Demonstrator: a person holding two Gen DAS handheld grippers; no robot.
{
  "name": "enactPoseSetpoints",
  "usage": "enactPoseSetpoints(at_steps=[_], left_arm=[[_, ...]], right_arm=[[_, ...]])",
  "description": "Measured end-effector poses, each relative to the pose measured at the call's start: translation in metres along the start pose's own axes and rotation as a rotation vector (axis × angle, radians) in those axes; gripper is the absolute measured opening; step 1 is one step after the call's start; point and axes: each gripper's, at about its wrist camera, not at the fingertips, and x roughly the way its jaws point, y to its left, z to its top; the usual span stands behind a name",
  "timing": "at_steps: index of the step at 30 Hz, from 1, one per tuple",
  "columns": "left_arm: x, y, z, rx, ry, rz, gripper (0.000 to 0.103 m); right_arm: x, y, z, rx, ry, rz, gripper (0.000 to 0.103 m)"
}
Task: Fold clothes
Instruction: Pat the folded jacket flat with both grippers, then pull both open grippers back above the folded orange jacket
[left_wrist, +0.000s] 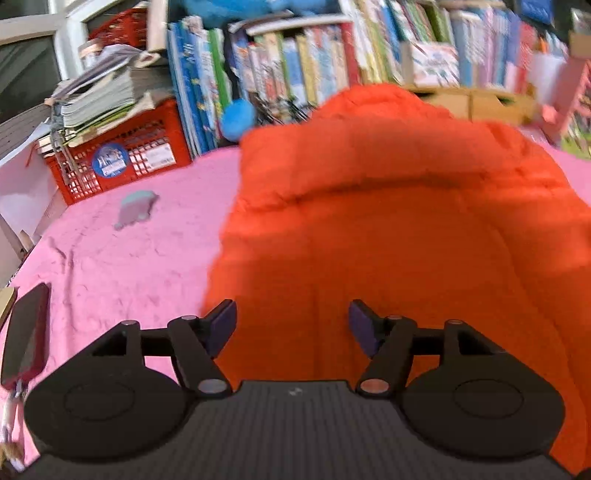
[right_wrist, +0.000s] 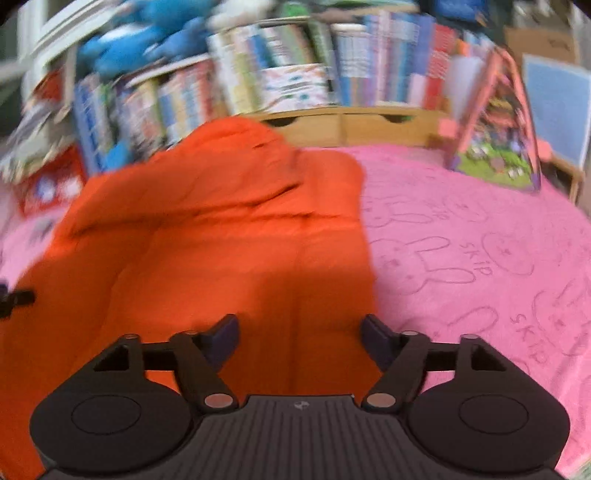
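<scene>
Both tools wide, left tool (left_wrist: 291, 328), right tool (right_wrist: 299, 341), orange garment (right_wrist: 207, 236), pink blanket (right_wrist: 480, 258) lettered "SKIP"

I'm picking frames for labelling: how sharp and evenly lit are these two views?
Left wrist: books blurred, garment soft, shadow on its near part. Right wrist: heavier blur, books smeared; blanket print still legible. Both bend at the edges.

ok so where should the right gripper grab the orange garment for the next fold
Probably the orange garment at its long straight edge beside the bare pink blanket. That edge lies flat and exposed, so the open right gripper could slide in from the blanket side.
</scene>
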Motion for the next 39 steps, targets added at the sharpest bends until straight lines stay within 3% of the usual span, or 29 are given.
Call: enactPoseSetpoints(at_steps=[5,10,39], left_arm=[[-0.015,-0.015,-0.013,0.035,0.018,0.038,0.069],[-0.029,-0.017,-0.024,0.031,0.034,0.047,0.072],[-0.044,-0.012,-0.047,-0.025,0.042,0.015,0.079]], right_arm=[[-0.024,0.040,-0.022,-0.106,0.005,0.014,0.089],[-0.037,0.055,-0.037,-0.118,0.022,0.036,0.093],[-0.056,0.049,-0.060,-0.187,0.053,0.035,0.103]])
